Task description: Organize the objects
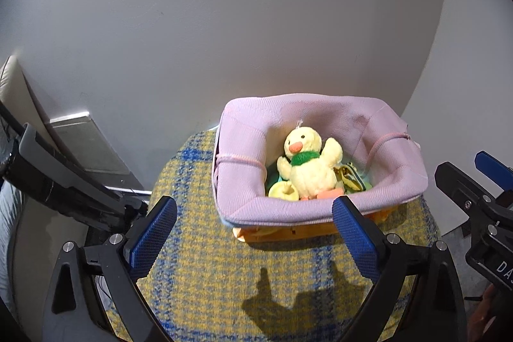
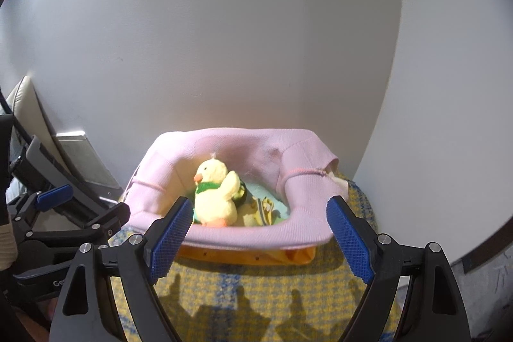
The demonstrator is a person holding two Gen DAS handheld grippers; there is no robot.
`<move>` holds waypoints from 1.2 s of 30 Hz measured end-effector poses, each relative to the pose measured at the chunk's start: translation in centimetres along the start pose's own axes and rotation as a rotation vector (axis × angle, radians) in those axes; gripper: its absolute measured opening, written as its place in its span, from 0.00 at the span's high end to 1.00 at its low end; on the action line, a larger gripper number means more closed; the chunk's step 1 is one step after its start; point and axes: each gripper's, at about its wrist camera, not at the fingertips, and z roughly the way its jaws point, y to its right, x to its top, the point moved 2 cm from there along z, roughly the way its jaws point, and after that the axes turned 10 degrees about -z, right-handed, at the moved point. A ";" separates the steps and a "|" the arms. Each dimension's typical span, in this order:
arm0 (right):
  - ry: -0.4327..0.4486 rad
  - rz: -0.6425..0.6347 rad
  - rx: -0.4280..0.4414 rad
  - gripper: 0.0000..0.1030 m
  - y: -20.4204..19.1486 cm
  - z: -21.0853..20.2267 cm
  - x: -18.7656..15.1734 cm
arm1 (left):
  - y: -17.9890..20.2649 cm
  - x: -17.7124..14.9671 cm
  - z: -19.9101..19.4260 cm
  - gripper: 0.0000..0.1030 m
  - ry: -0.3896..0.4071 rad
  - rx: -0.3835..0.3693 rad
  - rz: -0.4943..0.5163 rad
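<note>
Now both my left gripper [image 1: 255,225] and right gripper [image 2: 259,226] hang wide and empty before the pink basket [image 1: 279,212], where the plush duck [image 1: 306,164] already sits among small items I can't identify. Probably tidying is nearly finished; next I'd check for strays.

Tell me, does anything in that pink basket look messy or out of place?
Nothing looks spilled or broken. The toy duck sits upright in the pink basket, with a few small things jumbled loosely beside it. The basket's cloth rim is folded over a bit unevenly. Both grippers, left and right, are open and hold nothing.
</note>
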 end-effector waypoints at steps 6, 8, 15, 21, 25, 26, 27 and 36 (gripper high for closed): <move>-0.009 0.015 0.010 0.17 -0.4 -1.6 -2.0 | -0.5 -1.9 -2.3 0.00 0.042 0.004 0.012; -0.013 0.026 0.013 0.17 -0.4 -2.2 -2.9 | -0.6 -2.5 -2.8 0.00 0.036 0.003 0.013; -0.025 0.049 0.016 0.17 -0.5 -4.5 -5.6 | -0.4 -5.4 -4.1 0.00 0.007 0.001 0.037; -0.048 0.069 0.022 0.17 -0.6 -6.2 -8.0 | -0.2 -7.9 -5.8 0.00 -0.004 0.007 0.066; -0.072 0.072 0.018 0.17 -0.6 -7.2 -9.8 | -0.5 -9.7 -6.5 0.00 -0.044 0.013 0.072; -0.080 0.071 0.018 0.17 -0.6 -7.4 -10.3 | -0.7 -10.1 -6.6 0.00 -0.054 0.014 0.069; -0.086 0.070 0.018 0.17 -0.7 -7.7 -10.7 | -0.9 -10.5 -6.7 0.00 -0.063 0.016 0.061; -0.127 0.038 0.010 0.17 -1.6 -9.6 -13.9 | -3.0 -14.0 -7.5 0.00 -0.132 0.024 0.001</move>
